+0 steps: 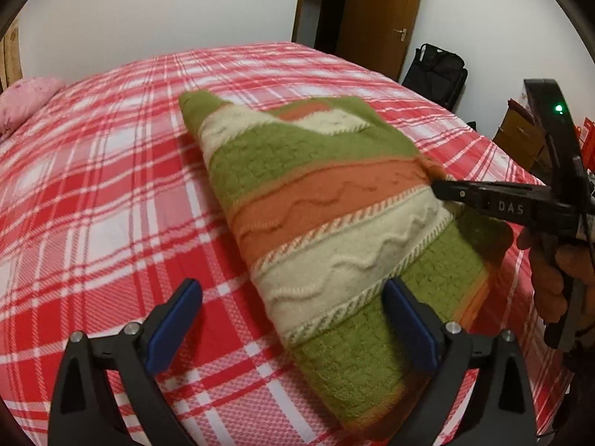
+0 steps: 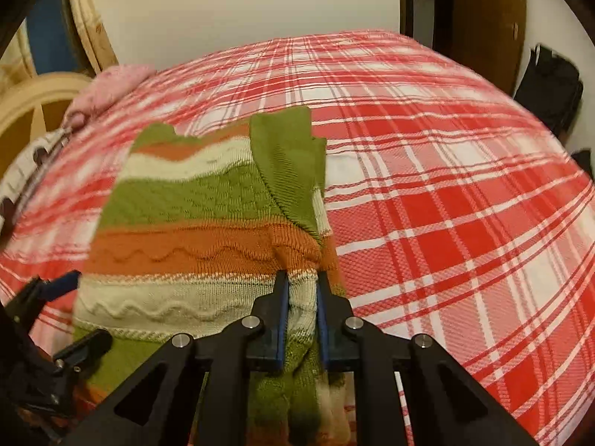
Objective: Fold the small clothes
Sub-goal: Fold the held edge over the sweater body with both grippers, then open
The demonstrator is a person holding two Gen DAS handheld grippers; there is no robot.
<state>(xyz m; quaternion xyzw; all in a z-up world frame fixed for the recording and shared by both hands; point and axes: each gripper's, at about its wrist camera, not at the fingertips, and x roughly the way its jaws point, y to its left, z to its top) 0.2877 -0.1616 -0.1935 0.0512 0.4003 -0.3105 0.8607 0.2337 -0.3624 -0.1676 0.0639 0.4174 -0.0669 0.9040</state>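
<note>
A small knit sweater (image 1: 327, 208) with green, orange and cream stripes lies on the red plaid bed (image 1: 111, 171). My left gripper (image 1: 293, 327) is open, its blue pads either side of the sweater's near hem, not gripping. My right gripper (image 1: 442, 187) comes in from the right and is shut on the sweater's right edge. In the right wrist view the right gripper (image 2: 302, 282) pinches a bunched fold of the sweater (image 2: 193, 223) with a green sleeve (image 2: 290, 171) lying over it. The open left gripper (image 2: 67, 312) shows at lower left.
A pink pillow (image 1: 26, 104) lies at the bed's far left corner. A wooden door (image 1: 383, 15) and a black bag (image 1: 438, 70) stand beyond the bed's far right. Boxes (image 1: 520, 137) sit at the right. A wooden headboard frame (image 2: 55, 85) is at the left.
</note>
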